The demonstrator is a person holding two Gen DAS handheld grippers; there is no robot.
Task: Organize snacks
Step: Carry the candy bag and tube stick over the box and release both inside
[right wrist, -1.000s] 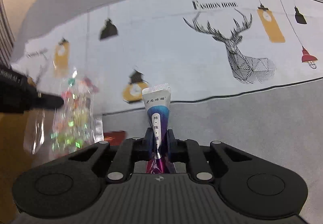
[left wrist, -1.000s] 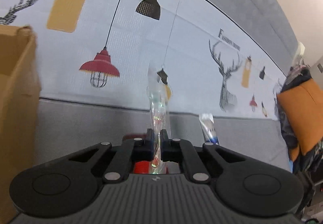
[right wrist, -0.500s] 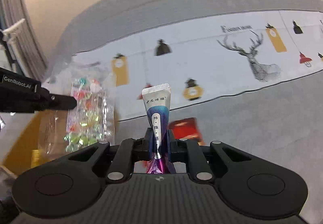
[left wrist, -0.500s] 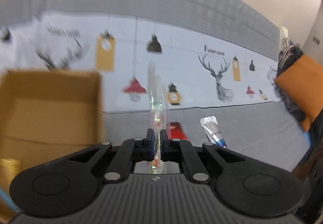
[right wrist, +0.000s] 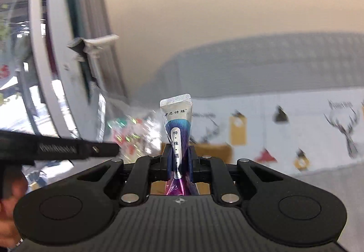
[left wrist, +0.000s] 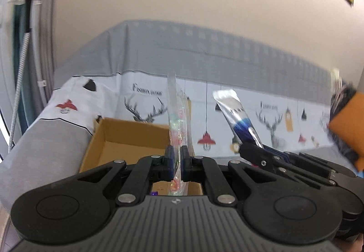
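The left gripper (left wrist: 177, 162) is clamped on a clear candy bag (left wrist: 176, 115), seen edge-on as a thin, glossy strip rising upright from between its fingers, with blurred red and green sweets showing through the film. In the right wrist view the same bag (right wrist: 132, 131) appears face-on but smeared by motion: a transparent pouch speckled with red, green and white pieces, hanging ahead and to the left of the right gripper, with the left gripper's black finger (right wrist: 100, 149) reaching across in front of it.

The right gripper (right wrist: 180, 161) is closed on a slim sachet (right wrist: 177, 124). Its top is a crimped silver seal, below that a blue-teal swirl with a white strip of printed characters, turning purple-magenta below the fingers. From the left wrist camera the sachet (left wrist: 236, 115) leans to the left, ahead and to the right of the left gripper.

An open cardboard box (left wrist: 127, 136) sits just ahead of and below the left gripper, on a sofa cover (left wrist: 268, 120) printed with deer and lamps.
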